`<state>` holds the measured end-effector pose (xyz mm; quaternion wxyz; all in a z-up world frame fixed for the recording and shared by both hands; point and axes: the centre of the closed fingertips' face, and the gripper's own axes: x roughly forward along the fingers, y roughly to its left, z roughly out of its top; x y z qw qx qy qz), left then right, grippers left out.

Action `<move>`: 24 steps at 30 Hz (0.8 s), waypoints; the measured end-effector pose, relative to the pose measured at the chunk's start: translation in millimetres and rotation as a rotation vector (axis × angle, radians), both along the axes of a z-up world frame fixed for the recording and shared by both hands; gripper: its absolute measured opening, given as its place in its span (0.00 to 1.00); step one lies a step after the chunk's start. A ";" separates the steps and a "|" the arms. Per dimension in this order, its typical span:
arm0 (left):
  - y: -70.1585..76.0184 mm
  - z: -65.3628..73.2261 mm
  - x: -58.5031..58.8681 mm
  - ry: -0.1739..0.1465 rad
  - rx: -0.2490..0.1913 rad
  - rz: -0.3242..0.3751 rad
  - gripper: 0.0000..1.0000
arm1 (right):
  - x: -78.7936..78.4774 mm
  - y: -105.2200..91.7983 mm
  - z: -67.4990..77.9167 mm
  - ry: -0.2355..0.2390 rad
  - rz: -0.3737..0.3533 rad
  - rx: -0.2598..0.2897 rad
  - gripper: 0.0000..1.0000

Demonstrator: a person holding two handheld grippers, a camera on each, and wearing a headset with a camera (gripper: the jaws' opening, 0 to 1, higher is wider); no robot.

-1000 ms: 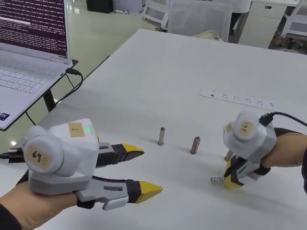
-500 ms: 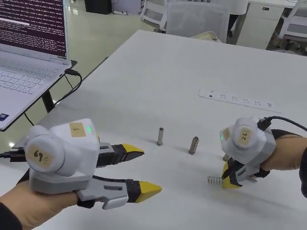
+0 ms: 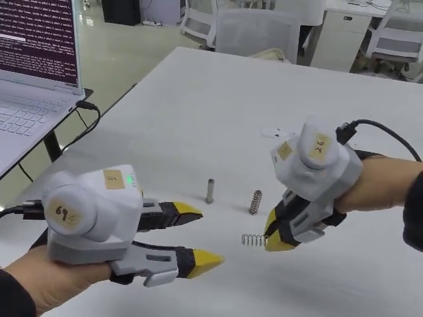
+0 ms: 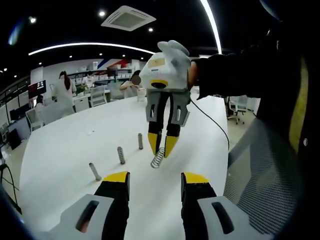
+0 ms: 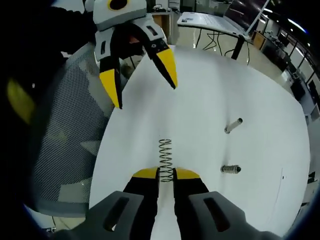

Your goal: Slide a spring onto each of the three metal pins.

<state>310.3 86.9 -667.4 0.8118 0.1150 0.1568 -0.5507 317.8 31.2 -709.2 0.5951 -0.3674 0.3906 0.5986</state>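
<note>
My right gripper (image 3: 276, 239) is shut on the end of a loose spring (image 3: 253, 239), which sticks out sideways just above the white table (image 3: 198, 105). In the right gripper view the spring (image 5: 165, 157) juts forward from between the closed tips of my right gripper (image 5: 166, 174). A bare metal pin (image 3: 210, 190) stands left of a pin wearing a spring (image 3: 255, 201). A third pin (image 4: 140, 141) stands behind them in the left gripper view. My left gripper (image 3: 198, 236) hovers open and empty at the near left, pointing at the right gripper (image 4: 161, 145).
A laptop (image 3: 33, 66) on a stand sits at the far left, its cable (image 3: 89, 122) hanging by the table edge. A white power strip (image 3: 272, 132) lies beyond the pins. Office chairs (image 3: 254, 30) stand past the far edge.
My right gripper has risen from the table and moved left with the spring in its jaws. The left gripper has stayed put. The head camera has shifted.
</note>
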 end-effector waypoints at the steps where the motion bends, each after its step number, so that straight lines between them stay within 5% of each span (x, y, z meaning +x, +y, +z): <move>1: -1.3 0.3 -0.7 0.000 0.000 -0.006 0.35 | -1.8 2.9 3.5 -0.003 0.010 0.000 0.08; 24: -24.9 0.5 -12.8 -0.038 0.019 -0.110 0.13 | -22.3 20.9 25.5 -0.006 0.097 -0.026 0.08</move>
